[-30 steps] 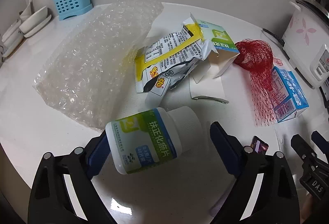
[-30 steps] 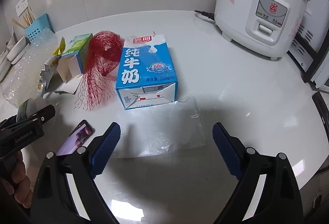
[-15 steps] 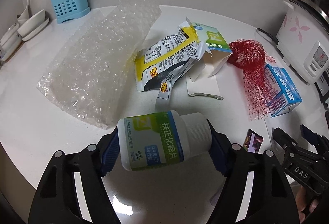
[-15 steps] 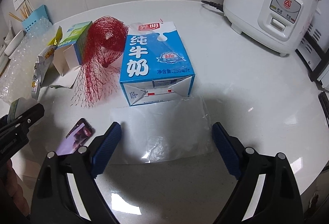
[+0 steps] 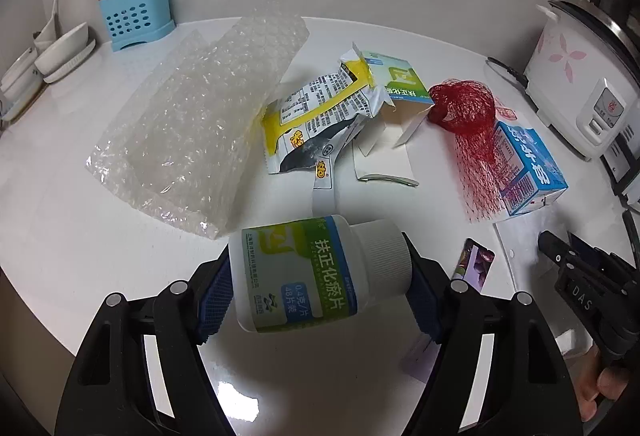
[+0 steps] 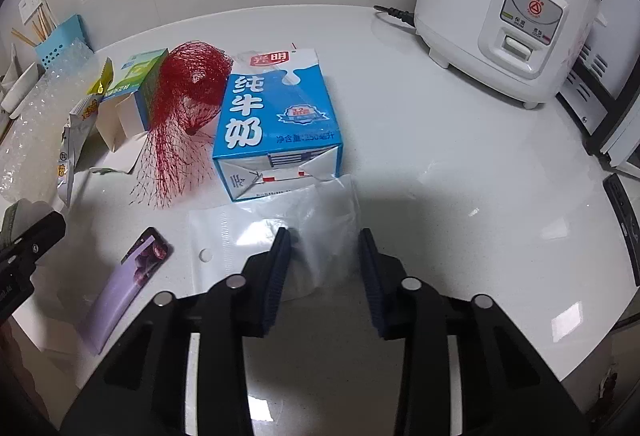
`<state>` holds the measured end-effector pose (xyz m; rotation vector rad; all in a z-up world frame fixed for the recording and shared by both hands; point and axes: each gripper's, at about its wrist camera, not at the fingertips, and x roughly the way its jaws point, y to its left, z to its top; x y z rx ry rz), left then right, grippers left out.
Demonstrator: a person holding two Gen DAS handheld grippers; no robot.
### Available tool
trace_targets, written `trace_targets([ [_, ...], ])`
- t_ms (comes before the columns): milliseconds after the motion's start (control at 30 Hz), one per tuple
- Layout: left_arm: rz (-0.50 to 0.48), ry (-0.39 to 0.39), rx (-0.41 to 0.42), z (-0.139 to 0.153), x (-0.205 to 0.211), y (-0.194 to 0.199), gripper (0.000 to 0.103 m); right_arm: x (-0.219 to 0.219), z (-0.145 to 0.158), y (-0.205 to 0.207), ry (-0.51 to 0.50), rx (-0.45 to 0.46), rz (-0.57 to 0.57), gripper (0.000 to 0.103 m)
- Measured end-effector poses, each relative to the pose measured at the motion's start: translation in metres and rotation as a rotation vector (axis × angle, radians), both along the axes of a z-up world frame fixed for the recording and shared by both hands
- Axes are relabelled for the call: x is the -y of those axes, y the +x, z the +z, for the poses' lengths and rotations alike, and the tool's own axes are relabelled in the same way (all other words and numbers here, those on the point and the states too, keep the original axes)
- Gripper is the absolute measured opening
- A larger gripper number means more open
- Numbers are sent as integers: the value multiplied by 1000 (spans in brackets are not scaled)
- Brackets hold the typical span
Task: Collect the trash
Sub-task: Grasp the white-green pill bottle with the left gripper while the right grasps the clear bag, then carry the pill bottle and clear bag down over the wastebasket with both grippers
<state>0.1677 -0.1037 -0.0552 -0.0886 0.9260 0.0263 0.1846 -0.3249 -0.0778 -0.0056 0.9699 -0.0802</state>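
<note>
My left gripper (image 5: pixel 316 284) is shut on a white pill bottle (image 5: pixel 316 272) with a green and blue label, held sideways just above the white table (image 5: pixel 100 228). My right gripper (image 6: pixel 322 260) is half closed, its fingers on either side of a bunched clear plastic bag (image 6: pixel 280 220) lying on the table; the pads stand apart and do not pinch it. A blue milk carton (image 6: pixel 276 123), red net (image 6: pixel 188 99), purple wrapper (image 6: pixel 136 268), green box (image 5: pixel 400 83), yellow snack bag (image 5: pixel 320 123) and bubble wrap (image 5: pixel 192 123) lie around.
A white rice cooker (image 6: pixel 508 11) with its cord stands at the back right. A blue chopstick holder (image 5: pixel 134 15) and white dishes (image 5: pixel 60 51) stand at the back left. The table's front edge is close to both grippers.
My left gripper closed on the pill bottle and lifted it slightly. My right gripper moved forward over the clear bag and narrowed its fingers around it.
</note>
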Motion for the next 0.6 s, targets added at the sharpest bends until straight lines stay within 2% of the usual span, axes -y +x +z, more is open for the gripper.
trace_targets([
  [33, -1, -1, 0, 0, 0, -1, 73, 1, 0, 0, 2, 0, 2, 17],
  [133, -3, -3, 1, 1, -1, -4, 73, 0, 0, -1, -3, 3, 10, 10],
  [600, -30, -8, 33, 13, -6, -24, 73, -1, 17, -20, 7, 44, 5, 7],
])
